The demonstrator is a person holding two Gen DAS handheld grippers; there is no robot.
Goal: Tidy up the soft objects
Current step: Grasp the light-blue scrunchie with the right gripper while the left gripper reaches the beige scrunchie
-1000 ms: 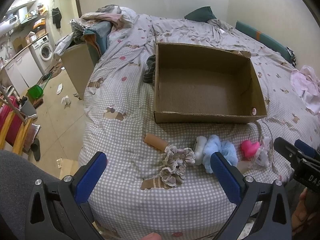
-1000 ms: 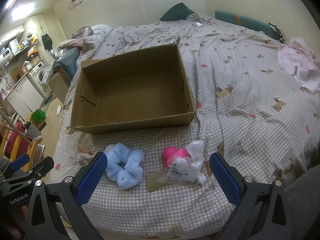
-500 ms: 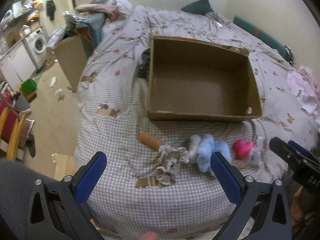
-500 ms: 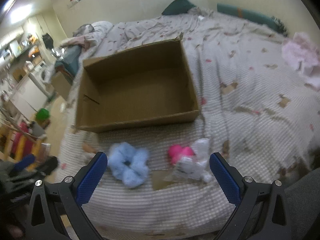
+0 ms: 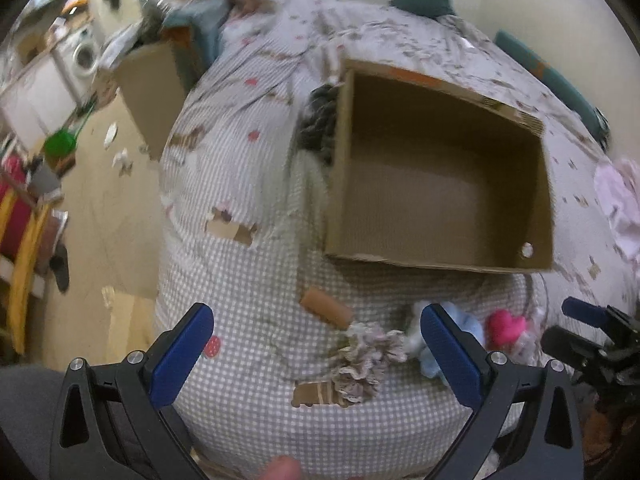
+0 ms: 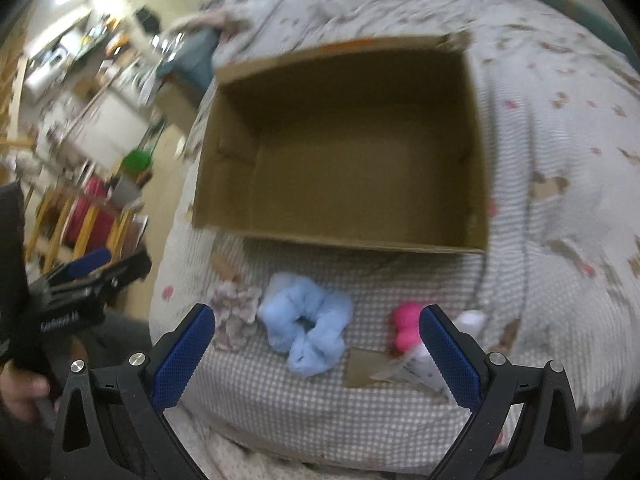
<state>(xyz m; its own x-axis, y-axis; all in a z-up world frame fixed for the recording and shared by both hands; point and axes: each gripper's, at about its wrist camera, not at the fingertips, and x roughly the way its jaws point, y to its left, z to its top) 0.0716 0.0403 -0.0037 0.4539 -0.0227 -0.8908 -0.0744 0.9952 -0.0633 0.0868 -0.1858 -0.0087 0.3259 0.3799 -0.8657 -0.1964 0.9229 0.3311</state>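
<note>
An empty cardboard box [image 5: 440,184] [image 6: 344,148] sits on the bed. In front of it lie a beige frilly scrunchie [image 5: 364,356] [image 6: 234,308], a fluffy light blue scrunchie [image 6: 306,330] [image 5: 434,344], a pink soft toy [image 5: 505,326] [image 6: 404,326], a white item in a clear packet [image 6: 424,356] and a brown tube [image 5: 326,310]. My left gripper [image 5: 316,354] is open and empty above the near bed edge, left of the beige scrunchie. My right gripper [image 6: 316,354] is open and empty over the blue scrunchie. Each gripper shows in the other's view [image 5: 592,344] [image 6: 80,280].
The checked bedcover [image 5: 248,280] has torn patches showing brown. A pink cloth [image 5: 620,196] lies at the right. A dark cloth [image 5: 318,120] rests left of the box. Beyond the bed's left edge are floor clutter, a second cardboard box [image 5: 152,92] and a washing machine [image 5: 84,56].
Both grippers have moved forward and tilted towards the items; the box and scrunchies appear larger. The right gripper has swung left, centring on the blue scrunchie. Both stay open.
</note>
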